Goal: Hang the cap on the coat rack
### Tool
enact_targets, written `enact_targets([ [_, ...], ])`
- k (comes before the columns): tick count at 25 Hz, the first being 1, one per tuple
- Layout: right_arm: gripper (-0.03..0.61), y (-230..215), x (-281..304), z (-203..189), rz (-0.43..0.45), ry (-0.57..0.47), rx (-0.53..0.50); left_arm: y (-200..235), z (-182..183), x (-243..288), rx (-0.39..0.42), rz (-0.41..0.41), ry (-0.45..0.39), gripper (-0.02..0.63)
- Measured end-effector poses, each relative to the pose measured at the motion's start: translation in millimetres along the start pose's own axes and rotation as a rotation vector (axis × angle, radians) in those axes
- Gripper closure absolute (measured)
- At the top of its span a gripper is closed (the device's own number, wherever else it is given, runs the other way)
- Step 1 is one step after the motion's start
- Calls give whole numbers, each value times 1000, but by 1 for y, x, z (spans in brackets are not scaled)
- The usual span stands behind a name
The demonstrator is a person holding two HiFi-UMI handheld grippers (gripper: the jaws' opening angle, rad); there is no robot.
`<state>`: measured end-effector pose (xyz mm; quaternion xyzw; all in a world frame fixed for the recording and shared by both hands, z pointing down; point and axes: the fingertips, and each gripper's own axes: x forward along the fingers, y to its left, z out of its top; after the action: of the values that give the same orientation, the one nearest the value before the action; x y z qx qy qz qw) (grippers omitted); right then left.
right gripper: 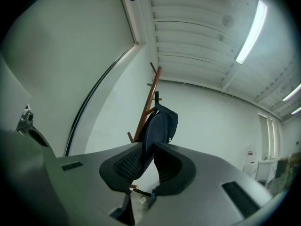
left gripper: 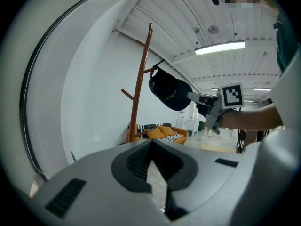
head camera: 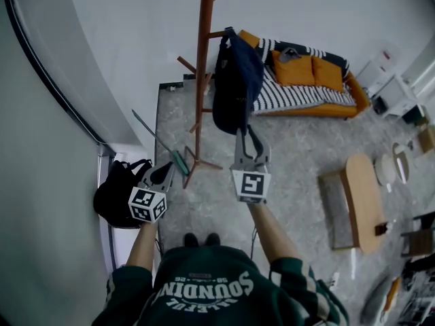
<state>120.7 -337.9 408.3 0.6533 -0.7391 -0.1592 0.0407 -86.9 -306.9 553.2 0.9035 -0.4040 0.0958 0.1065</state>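
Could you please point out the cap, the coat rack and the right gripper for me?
cap (head camera: pixel 234 80): head view, on its dark crown.
coat rack (head camera: pixel 202 60): head view, on the brown upright pole.
right gripper (head camera: pixel 247 134): head view, midway between its fingers, which are shut on the cap's lower edge.

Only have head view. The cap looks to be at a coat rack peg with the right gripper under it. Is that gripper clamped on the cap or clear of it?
Observer: Clamped. The right gripper view shows the right gripper with its jaws closed on the brim of the dark blue cap.
Operator: Is the cap actually hooked?
Observer: It looks so. Side-on in the left gripper view, the cap's back sits over an upper peg of the wooden coat rack.
Operator: Left gripper state?
Observer: In its own view, the left gripper has its jaws together with nothing between them.
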Motion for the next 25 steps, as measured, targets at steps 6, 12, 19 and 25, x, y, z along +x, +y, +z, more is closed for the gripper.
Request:
enact_targets([
  [6,520,19,5,-15,48,65,-38,5,-1,-7,-7,19,-1,614],
  [12,520,30,6,-35,72,109,28,5,-4,-11,-14,30,-5,614],
  [19,520,35,4,-54,94,181,49,5,-4,-13,-16,34,-2,615],
  [25,520,41,0,-63,110,207,65,4,-5,-12,-16,32,-1,614],
])
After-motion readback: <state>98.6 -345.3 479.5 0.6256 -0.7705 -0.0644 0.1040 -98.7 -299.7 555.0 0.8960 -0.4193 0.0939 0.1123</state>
